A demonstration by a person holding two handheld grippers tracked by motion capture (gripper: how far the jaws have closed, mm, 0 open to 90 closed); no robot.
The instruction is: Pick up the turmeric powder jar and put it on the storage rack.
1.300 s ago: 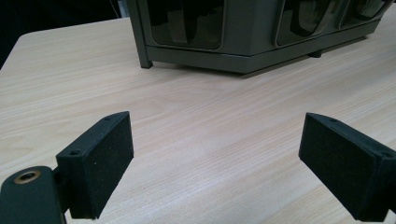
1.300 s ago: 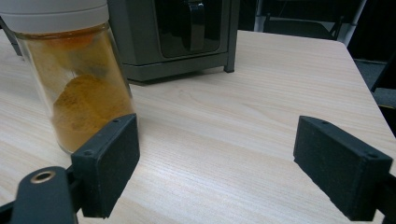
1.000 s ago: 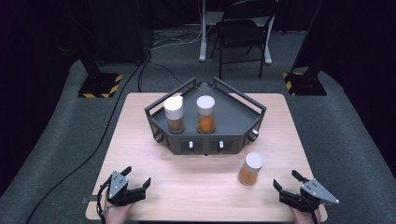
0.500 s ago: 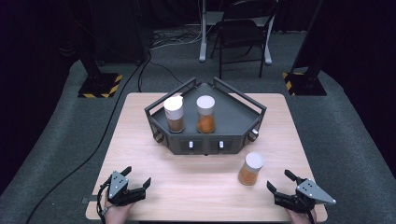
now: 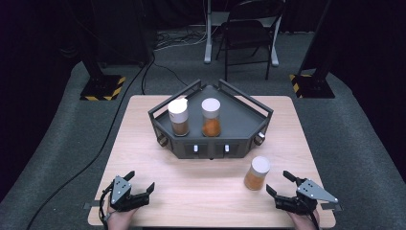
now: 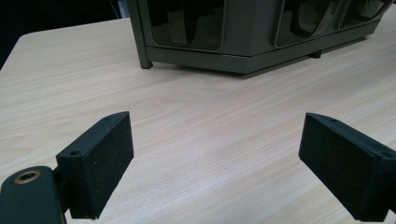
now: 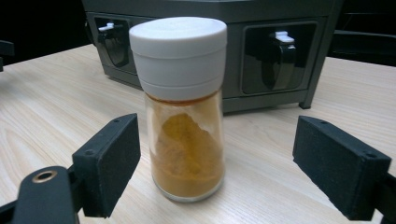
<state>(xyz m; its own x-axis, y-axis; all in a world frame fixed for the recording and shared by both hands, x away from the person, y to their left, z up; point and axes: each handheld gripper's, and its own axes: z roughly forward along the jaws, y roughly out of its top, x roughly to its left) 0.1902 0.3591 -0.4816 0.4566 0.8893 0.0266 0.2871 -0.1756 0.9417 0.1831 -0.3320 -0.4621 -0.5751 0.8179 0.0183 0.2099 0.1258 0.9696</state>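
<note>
One round glass spice jar (image 7: 186, 112) — ribbed white cap.

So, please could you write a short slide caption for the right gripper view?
Open right gripper faces a white-capped spice jar of orange powder standing on the wooden table before a dark grey rack.

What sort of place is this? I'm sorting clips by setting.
Probably a recording studio or lab, not a kitchen: a lone wooden table on grey carpet, black-curtained surroundings, hazard-striped stand bases, and a folding chair behind.
</note>
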